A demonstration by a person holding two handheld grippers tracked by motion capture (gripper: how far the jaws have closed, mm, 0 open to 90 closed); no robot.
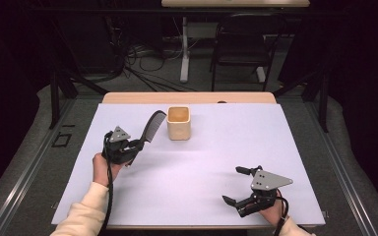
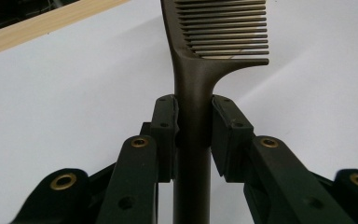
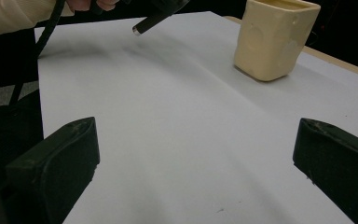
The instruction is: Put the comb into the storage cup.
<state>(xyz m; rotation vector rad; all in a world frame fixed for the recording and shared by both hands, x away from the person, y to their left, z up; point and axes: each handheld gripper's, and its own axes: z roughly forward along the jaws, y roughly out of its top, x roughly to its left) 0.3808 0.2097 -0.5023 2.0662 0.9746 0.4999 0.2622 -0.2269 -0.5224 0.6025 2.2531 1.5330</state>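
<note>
Comb [image 1: 152, 126] clamped by its handle in the left gripper [image 1: 137, 146], cup [image 1: 179, 123] just beyond, not yet filled; right gripper [image 1: 237, 186] idles, jaws apart.

One dark comb [image 1: 151, 126]; one cream square cup [image 1: 179, 123]; one white sheet [image 1: 202, 167] covering one wooden table [image 1: 128, 97]. Two hand-held grippers: the left gripper [image 1: 137, 146] and the right gripper [image 1: 237, 186]. Beyond the table, one dark chair [image 1: 241, 44] and one second tabletop [image 1: 236, 3].
</note>
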